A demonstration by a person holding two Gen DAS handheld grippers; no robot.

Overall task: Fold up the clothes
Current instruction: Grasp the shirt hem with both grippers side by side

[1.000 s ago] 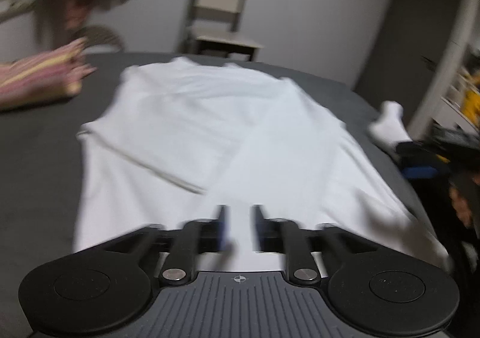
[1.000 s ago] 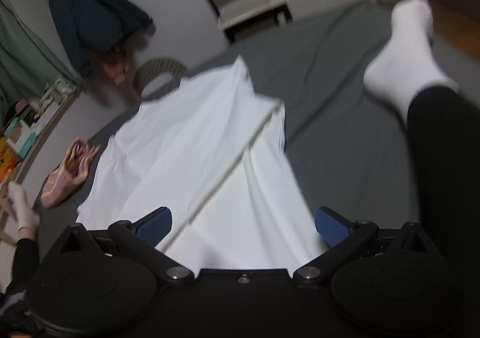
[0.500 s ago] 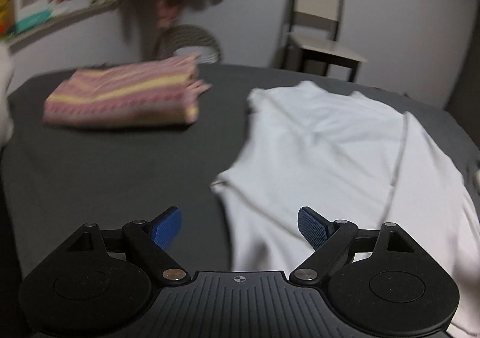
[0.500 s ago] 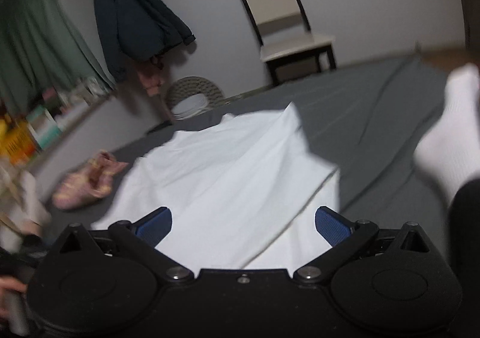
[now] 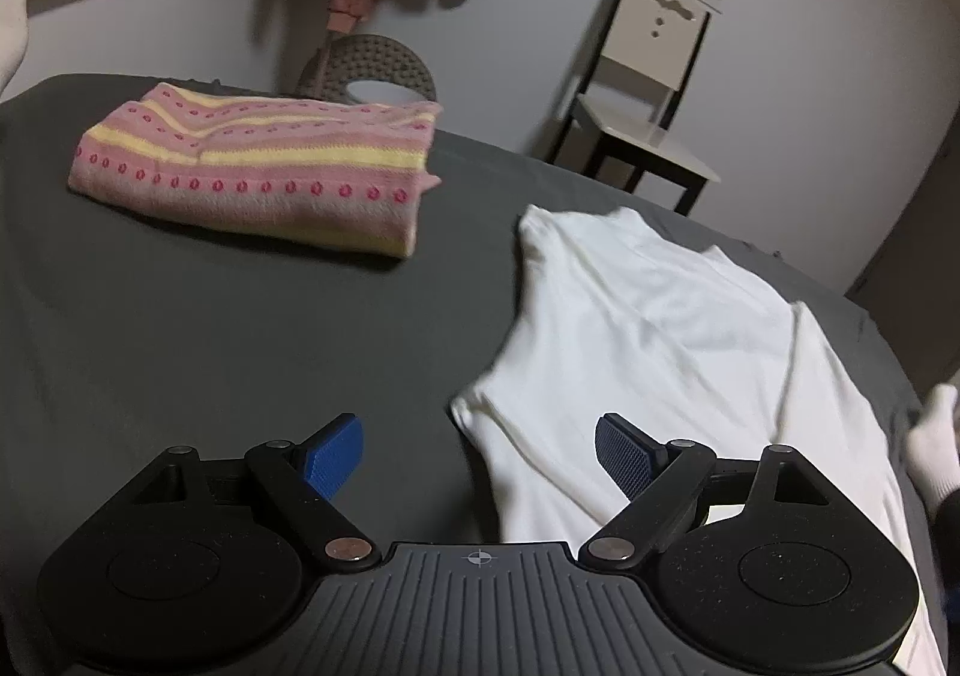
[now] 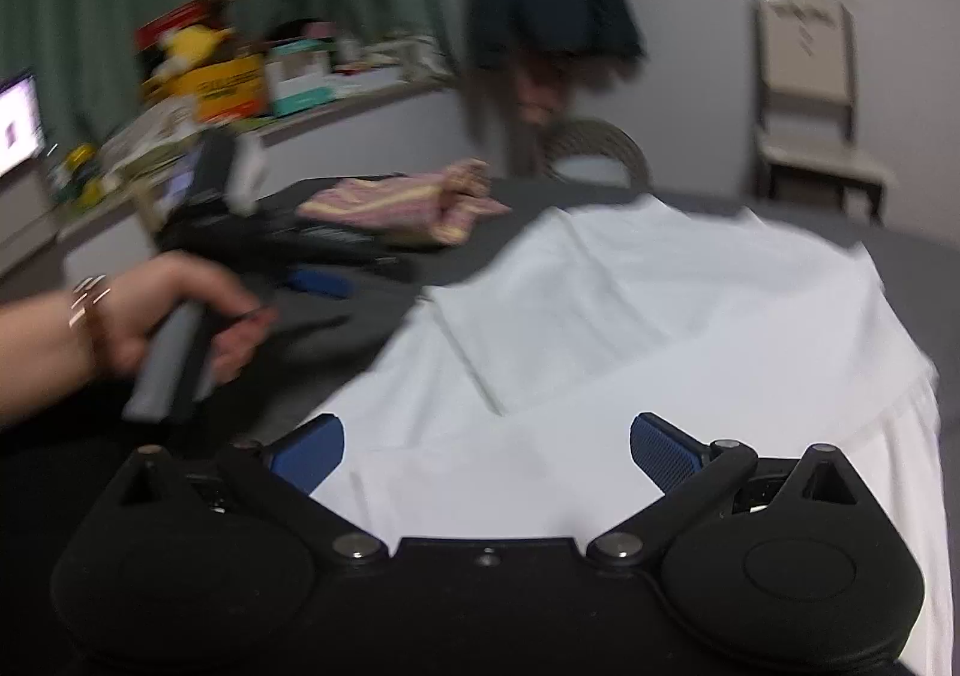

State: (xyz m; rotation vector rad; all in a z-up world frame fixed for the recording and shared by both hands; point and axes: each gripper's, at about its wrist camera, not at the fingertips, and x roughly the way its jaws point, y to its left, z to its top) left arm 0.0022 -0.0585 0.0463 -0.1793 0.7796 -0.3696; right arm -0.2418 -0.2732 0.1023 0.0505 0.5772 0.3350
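Both tools are spread wide now: the left gripper [image 5: 479, 454] hangs with its ribbed blue pads apart over the smooth dark grey sheet [image 5: 210, 328], gripping nothing, though a second ago it was pressed together on the cloth. Right gripper [image 6: 486, 445] gapes too, above the soft, creased white cotton shirt [image 6: 660, 328], lying partly folded on the bed. Beyond, a folded pink-and-yellow striped knit [image 5: 258, 172] rests well apart. A hand [image 6: 174, 316] shows, blurred.
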